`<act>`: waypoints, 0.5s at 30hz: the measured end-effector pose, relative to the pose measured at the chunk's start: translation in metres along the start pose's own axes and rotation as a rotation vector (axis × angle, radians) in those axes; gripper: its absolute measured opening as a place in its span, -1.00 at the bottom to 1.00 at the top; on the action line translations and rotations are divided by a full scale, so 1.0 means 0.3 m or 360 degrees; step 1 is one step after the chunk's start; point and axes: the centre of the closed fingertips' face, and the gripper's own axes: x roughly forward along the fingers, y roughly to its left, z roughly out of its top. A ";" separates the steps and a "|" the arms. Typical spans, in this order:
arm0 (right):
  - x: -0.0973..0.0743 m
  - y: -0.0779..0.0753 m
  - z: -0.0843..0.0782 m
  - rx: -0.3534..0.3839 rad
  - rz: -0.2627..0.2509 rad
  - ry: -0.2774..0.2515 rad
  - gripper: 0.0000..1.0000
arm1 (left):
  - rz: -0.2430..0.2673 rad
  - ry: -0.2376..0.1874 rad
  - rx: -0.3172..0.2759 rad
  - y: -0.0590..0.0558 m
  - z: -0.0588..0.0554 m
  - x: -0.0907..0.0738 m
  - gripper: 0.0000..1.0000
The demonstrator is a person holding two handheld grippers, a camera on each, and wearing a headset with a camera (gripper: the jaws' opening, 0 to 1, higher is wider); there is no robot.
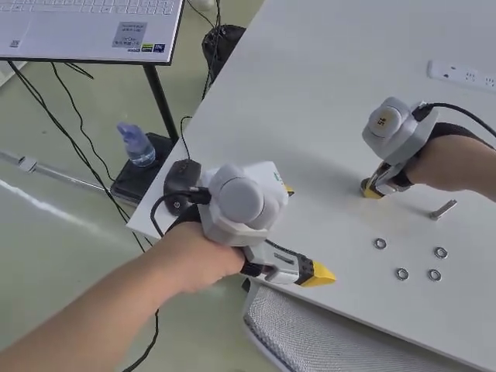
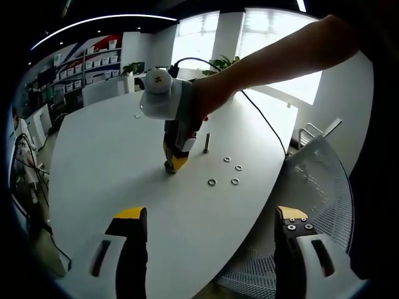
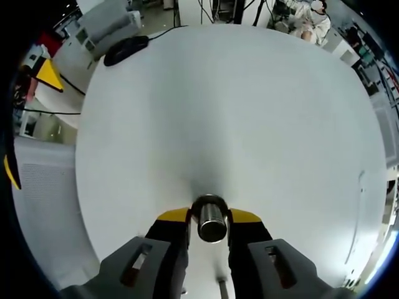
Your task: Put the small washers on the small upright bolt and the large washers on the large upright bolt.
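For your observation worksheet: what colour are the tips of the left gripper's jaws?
Yellow fingertips on the left gripper; clearest in the left gripper view.

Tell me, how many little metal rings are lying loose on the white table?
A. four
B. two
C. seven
A: four rings lie spread on the table, a little way from a thin bolt.

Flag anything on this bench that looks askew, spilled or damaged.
Nothing stands out. The four washers lie flat and apart on the table; the small bolt stands upright beside them; the large bolt is clamped in the right gripper.
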 end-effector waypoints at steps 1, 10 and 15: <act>-0.001 0.002 0.000 -0.0002 0.0004 -0.0001 -0.54 | 0.0000 -0.0002 -0.0002 0.000 0.001 0.000 0.67; -0.006 0.023 0.007 -0.0081 0.0035 -0.0005 -0.35 | -0.0014 -0.0019 -0.0005 -0.012 0.006 0.005 0.67; -0.008 0.025 0.014 -0.0112 0.0033 -0.0010 -0.24 | -0.0019 -0.0018 -0.0005 -0.015 0.006 0.008 0.66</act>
